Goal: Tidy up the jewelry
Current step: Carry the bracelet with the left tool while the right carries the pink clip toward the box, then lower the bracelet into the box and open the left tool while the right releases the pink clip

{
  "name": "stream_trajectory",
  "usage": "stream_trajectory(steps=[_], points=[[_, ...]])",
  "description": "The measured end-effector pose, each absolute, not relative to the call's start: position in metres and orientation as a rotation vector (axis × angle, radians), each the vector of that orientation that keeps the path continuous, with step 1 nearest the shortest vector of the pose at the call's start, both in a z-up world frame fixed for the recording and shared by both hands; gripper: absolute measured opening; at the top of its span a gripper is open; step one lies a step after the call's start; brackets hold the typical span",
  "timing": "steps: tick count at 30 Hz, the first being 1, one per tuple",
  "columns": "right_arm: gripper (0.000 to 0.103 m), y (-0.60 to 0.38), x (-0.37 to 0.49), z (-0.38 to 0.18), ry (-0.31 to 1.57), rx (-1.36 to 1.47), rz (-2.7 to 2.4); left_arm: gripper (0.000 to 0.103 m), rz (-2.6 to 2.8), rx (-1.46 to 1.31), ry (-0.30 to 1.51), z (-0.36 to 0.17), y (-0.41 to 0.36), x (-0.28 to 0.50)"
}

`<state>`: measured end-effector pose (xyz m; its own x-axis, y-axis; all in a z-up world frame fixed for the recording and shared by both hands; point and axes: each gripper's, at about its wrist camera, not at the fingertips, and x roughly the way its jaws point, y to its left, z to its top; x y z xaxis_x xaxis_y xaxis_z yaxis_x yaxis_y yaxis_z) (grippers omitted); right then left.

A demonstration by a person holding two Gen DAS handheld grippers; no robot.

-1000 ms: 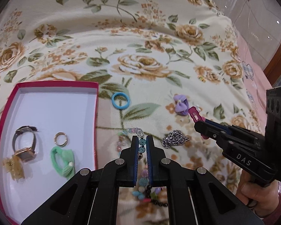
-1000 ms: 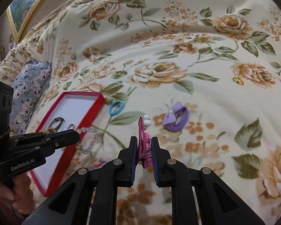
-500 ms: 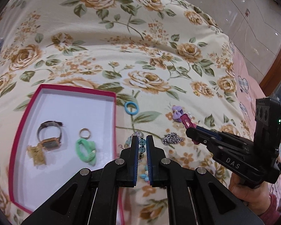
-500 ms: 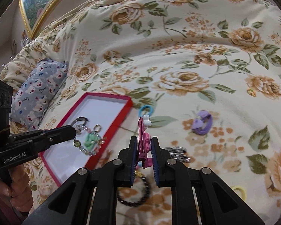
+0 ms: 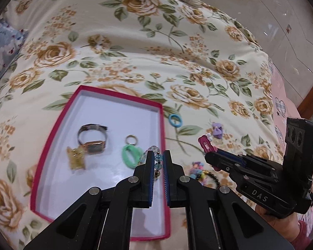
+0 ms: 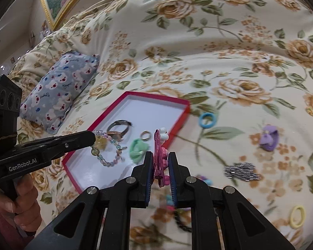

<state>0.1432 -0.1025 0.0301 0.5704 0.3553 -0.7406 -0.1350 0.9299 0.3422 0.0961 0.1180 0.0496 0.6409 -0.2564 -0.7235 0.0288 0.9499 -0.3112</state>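
A red-rimmed white tray (image 5: 160, 129) (image 6: 156, 99) lies on the floral bedspread. It holds a watch (image 5: 92, 138), a gold charm (image 5: 76, 157), a small ring (image 5: 131, 139) and a green hair tie (image 5: 131, 155). My left gripper (image 5: 158, 156) is shut on a pastel bead bracelet (image 6: 108, 150), which hangs above the tray's right part. My right gripper (image 6: 159, 158) is shut on a pink hair clip (image 6: 159, 156) (image 5: 206, 143), held in the air just right of the tray.
On the bedspread right of the tray lie a blue ring (image 6: 206, 120), a purple bow tie (image 6: 269, 138), a silver chain (image 6: 241, 170), a yellow hair tie (image 6: 297, 216) and a colourful bead bracelet (image 5: 200, 173). A blue patterned pillow (image 6: 58, 91) lies left of the tray.
Both grippers have risen and moved left toward the tray. The bracelet has been carried from the bedspread to above the tray. The pink clip has come closer to the tray's edge.
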Motion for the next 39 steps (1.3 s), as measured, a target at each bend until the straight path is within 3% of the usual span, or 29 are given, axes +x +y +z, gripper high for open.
stream_trajectory(steps=[39], points=[[0.015,-0.006,0.185,-0.038,1.1,0.118,0.396,0.007,0.092,-0.385,0.984,-0.026,0.204,0.11]])
